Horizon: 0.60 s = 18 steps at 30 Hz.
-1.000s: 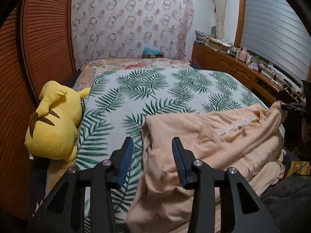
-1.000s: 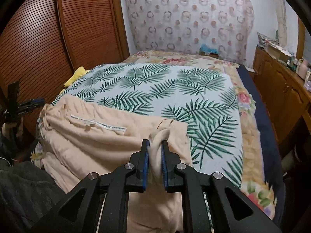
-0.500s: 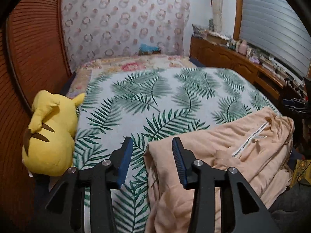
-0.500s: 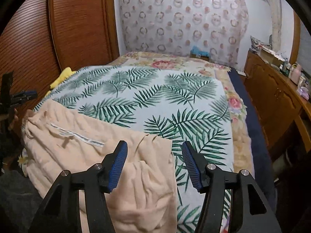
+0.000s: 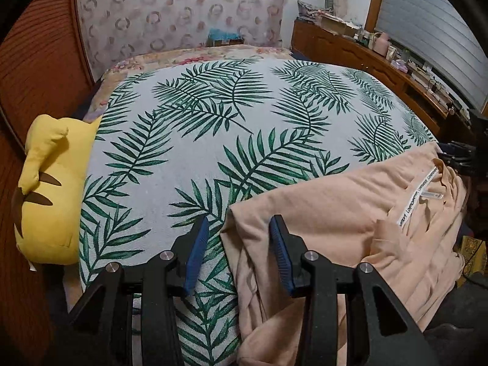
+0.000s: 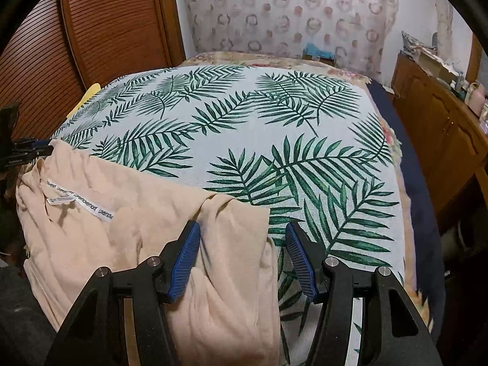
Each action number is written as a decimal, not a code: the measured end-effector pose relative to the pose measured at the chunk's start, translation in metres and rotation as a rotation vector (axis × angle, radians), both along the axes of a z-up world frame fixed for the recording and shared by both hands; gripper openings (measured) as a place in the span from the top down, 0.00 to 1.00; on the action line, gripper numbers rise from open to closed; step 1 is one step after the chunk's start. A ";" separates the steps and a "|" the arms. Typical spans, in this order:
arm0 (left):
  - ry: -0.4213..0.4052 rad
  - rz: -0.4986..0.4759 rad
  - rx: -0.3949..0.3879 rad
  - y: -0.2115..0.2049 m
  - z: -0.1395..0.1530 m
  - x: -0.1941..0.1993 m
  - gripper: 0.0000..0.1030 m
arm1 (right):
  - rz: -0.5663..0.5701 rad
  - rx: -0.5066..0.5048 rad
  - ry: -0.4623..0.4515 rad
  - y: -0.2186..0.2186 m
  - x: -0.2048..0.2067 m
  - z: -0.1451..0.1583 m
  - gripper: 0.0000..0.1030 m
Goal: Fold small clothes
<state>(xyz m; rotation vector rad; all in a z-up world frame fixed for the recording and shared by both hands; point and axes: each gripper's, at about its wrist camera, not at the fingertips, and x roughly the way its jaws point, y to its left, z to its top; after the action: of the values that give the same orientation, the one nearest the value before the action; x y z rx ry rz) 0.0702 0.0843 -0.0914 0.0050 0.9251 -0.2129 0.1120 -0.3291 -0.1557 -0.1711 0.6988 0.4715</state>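
Observation:
A peach garment (image 5: pixel 350 207) with a white printed label strip lies folded over at the near edge of the palm-leaf bedspread (image 5: pixel 244 122). My left gripper (image 5: pixel 239 222) is open, and the garment's left corner lies between its blue pads without being pressed. In the right wrist view the same garment (image 6: pixel 122 228) spreads to the left. My right gripper (image 6: pixel 243 227) stands open over the garment's right corner, which lies loose between the pads. The garment's near part hangs over the bed edge, hidden behind the grippers.
A yellow plush toy (image 5: pixel 45 189) lies at the bed's left side against slatted wooden doors (image 6: pixel 106 30). A wooden sideboard (image 5: pixel 366 55) with clutter runs along the right wall. A dark blue bed border (image 6: pixel 418 183) marks the right edge. Bare bedspread stretches beyond the garment.
The right gripper opened and let go of the garment fold, which dropped flat on the bed. Both grippers tipped lower. The left gripper kept the same opening.

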 end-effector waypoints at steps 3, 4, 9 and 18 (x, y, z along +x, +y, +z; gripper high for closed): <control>0.000 0.002 -0.019 0.002 -0.001 0.001 0.58 | 0.002 0.001 0.003 -0.001 0.007 -0.004 0.42; -0.002 0.008 -0.026 0.003 -0.001 0.002 0.58 | 0.002 0.002 0.001 0.000 0.008 -0.005 0.42; -0.025 0.017 -0.054 0.006 0.001 -0.001 0.80 | -0.001 0.004 -0.008 0.001 0.010 -0.008 0.42; -0.032 0.047 0.026 0.003 0.007 0.002 0.17 | 0.001 0.001 -0.016 0.000 0.008 -0.009 0.41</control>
<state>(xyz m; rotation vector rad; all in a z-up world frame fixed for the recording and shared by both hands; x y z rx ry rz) 0.0726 0.0871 -0.0841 0.0107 0.8949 -0.1569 0.1204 -0.3291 -0.1646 -0.1740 0.6830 0.4714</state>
